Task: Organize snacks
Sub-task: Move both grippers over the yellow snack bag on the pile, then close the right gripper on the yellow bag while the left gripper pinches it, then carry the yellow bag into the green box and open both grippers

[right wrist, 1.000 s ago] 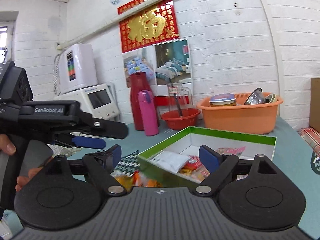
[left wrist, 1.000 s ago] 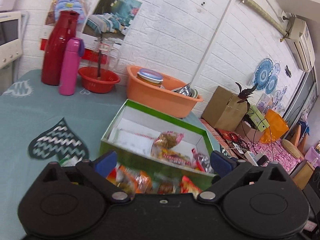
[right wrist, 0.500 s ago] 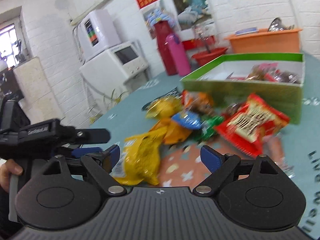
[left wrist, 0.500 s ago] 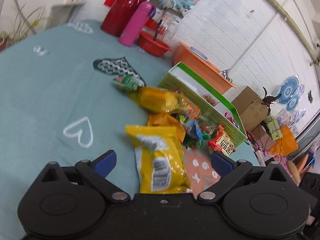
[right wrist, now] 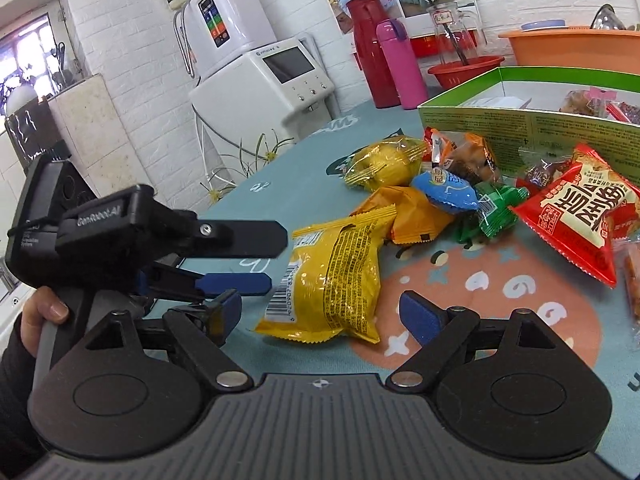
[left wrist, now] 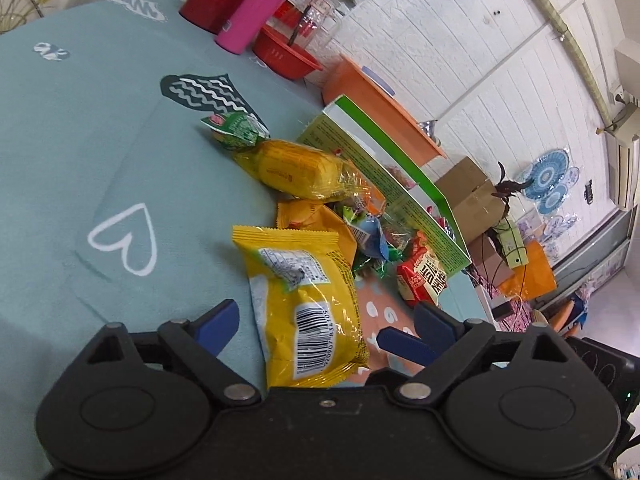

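A yellow snack packet (left wrist: 304,300) (right wrist: 332,280) lies flat on the teal tablecloth, nearest to both grippers. My left gripper (left wrist: 326,320) is open with the packet's near end between its fingers. My right gripper (right wrist: 322,312) is open too, facing the same packet from the other side. The left gripper (right wrist: 276,260) shows there, open, just left of the packet. Behind lie an orange packet (left wrist: 316,220), a round yellow packet (left wrist: 296,168) (right wrist: 384,160), a red packet (left wrist: 424,280) (right wrist: 580,212) and small blue and green ones. The green box (left wrist: 384,184) (right wrist: 540,136) holds a few snacks.
An orange basin (left wrist: 372,92) (right wrist: 572,48), a red bowl (left wrist: 288,56), a pink bottle (left wrist: 256,8) and a red flask (right wrist: 368,52) stand beyond the box. White appliances (right wrist: 272,80) stand off the table's left side. A hand (right wrist: 40,316) holds the left gripper.
Both views have tipped down from the green box to the snack pile. Both grippers have closed in on the yellow packet and stayed open.
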A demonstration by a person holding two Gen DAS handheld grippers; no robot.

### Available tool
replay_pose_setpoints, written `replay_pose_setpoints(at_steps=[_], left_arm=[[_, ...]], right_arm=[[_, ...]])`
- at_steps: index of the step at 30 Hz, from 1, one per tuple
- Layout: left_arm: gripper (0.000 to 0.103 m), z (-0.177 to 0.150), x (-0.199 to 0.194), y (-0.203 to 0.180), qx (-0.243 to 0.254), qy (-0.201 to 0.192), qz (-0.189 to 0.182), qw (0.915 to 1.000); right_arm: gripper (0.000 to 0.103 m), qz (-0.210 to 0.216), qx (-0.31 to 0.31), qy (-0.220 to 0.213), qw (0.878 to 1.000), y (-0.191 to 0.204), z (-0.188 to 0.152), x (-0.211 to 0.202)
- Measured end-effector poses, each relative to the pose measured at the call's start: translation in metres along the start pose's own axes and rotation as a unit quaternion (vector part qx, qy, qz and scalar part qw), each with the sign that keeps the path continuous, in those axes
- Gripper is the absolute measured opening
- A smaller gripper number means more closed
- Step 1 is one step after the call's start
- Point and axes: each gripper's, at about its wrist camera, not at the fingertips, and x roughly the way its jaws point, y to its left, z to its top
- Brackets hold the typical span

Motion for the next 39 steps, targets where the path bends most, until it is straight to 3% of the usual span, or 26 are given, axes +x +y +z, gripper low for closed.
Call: replay_pose_setpoints(at_steps=[7, 10, 12, 13, 14, 15, 16, 27, 33, 39], left_arm=[[0.103, 0.006, 0.012, 0.001, 0.009, 0.012, -0.006, 0.9999], [0.092, 0.006, 0.015, 0.003, 0.012, 0.019, -0.001, 0.9997], [0.072, 0.005, 0.018, 0.004, 0.016, 0.021, 0.004, 0.9997], [0.055, 0.004, 0.018, 0.004, 0.022, 0.019, 0.009, 0.9995], [0.034, 0.003, 0.019, 0.003, 0.026, 0.019, 0.014, 0.9994], [0.03, 0.003, 0.018, 0.004, 0.022, 0.019, 0.009, 0.9995], [0.025, 0.002, 0.017, 0.002, 0.018, 0.018, 0.005, 0.9997], [0.023, 0.023, -0.002, -0.057, 0.096, -0.023, -0.021, 0.9949], [0.022, 0.052, 0.018, -0.091, 0.141, -0.038, -0.044, 0.9883], [0.022, 0.085, 0.052, -0.114, 0.155, -0.039, -0.064, 0.985]], right_arm=[[0.103, 0.013, 0.028, 0.012, 0.999, -0.014, 0.005, 0.014], [0.103, 0.022, 0.036, 0.019, 0.999, -0.016, 0.004, 0.019], [0.099, 0.027, 0.041, 0.025, 0.999, -0.017, 0.003, 0.023], [0.095, 0.027, 0.041, 0.021, 0.999, -0.017, 0.003, 0.024], [0.084, 0.026, 0.042, 0.022, 0.999, -0.017, 0.003, 0.024], [0.074, 0.029, 0.049, 0.026, 0.998, -0.017, 0.003, 0.025], [0.073, 0.029, 0.053, 0.024, 0.998, -0.017, 0.003, 0.023], [0.069, 0.027, 0.009, -0.051, 0.998, -0.008, 0.03, -0.022], [0.069, 0.002, -0.001, -0.1, 0.995, -0.023, 0.059, -0.039], [0.069, -0.035, -0.014, -0.128, 0.991, -0.043, 0.09, -0.043]])
